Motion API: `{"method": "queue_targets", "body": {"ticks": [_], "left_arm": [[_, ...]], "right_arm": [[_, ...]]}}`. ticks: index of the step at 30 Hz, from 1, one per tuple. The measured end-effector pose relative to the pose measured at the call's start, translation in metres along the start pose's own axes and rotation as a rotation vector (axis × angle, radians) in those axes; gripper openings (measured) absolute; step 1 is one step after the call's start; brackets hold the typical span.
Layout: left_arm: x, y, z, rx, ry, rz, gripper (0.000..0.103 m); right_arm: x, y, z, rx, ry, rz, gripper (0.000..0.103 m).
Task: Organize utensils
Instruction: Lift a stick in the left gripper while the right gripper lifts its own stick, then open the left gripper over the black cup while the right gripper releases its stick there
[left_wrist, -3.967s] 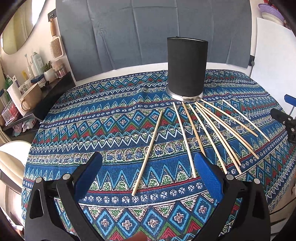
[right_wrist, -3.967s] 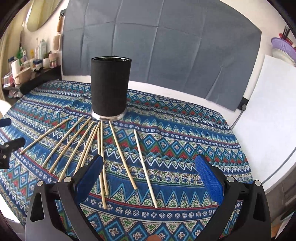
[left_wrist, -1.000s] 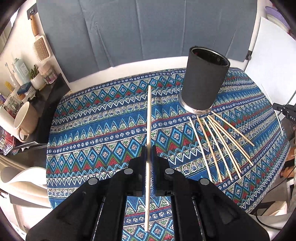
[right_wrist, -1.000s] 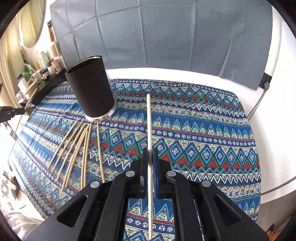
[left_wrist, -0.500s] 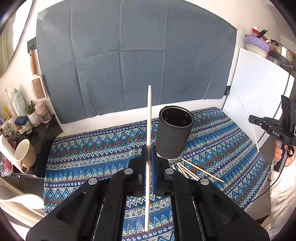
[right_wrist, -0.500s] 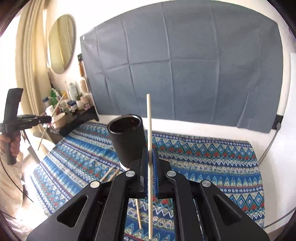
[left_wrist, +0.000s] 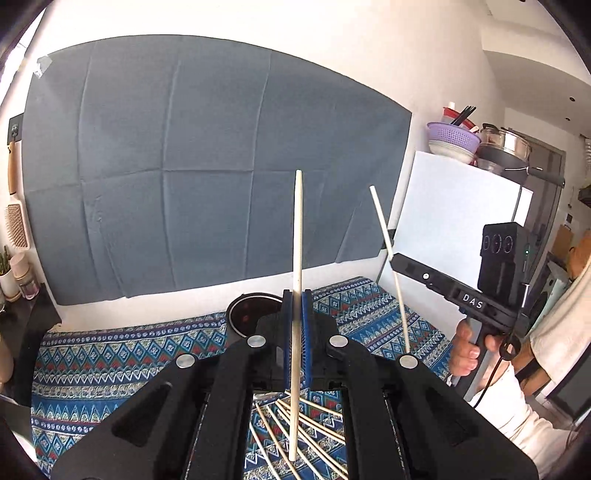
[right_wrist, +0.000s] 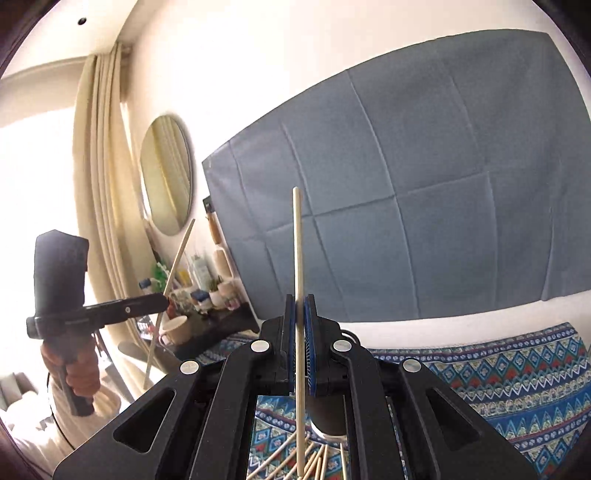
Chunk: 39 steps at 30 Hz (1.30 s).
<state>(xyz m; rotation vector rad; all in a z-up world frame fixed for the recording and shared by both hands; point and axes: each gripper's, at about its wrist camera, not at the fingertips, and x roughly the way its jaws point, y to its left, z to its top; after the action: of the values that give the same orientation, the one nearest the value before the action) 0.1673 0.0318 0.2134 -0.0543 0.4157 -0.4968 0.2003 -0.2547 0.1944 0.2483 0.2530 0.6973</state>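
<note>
My left gripper (left_wrist: 297, 302) is shut on a wooden chopstick (left_wrist: 297, 236) that stands upright, high above the table. The black cylindrical holder (left_wrist: 248, 314) stands just behind and below its fingers. My right gripper (right_wrist: 300, 308) is shut on another upright chopstick (right_wrist: 297, 243); the holder (right_wrist: 328, 417) shows below its fingers. The right gripper also shows in the left wrist view (left_wrist: 397, 260), its chopstick (left_wrist: 388, 243) tilted. The left gripper shows in the right wrist view (right_wrist: 164, 301) with its chopstick (right_wrist: 173, 277). Several chopsticks (left_wrist: 291, 428) lie fanned on the cloth.
A blue patterned tablecloth (left_wrist: 110, 354) covers the table. A grey cloth (left_wrist: 184, 166) hangs on the back wall. A white board (left_wrist: 454, 206) stands at the right. A dark shelf (right_wrist: 207, 325) with bottles and a mug is at the left.
Both grippers have risen and tilted up with their chopsticks, so the views now show mostly the wall. The right gripper has come closer to the left one.
</note>
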Motion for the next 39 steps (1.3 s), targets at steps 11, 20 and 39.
{"method": "queue_targets", "body": {"ticks": [11,20,39], "left_arm": [[0.055,0.028,0.006,-0.066,-0.168,-0.048,0.005],[0.09,0.05,-0.005,-0.122,-0.337,-0.086,0.005],[0.151,0.084,-0.052,-0.184,-0.389,-0.032,0.005]], "right_arm": [[0.051,-0.032,0.009,0.126,-0.17,0.227,0.005],[0.092,-0.048,-0.003,0.155,-0.288,0.233,0.005],[0.144,-0.07,-0.04,0.131,-0.241,0.101,0.005]]}}
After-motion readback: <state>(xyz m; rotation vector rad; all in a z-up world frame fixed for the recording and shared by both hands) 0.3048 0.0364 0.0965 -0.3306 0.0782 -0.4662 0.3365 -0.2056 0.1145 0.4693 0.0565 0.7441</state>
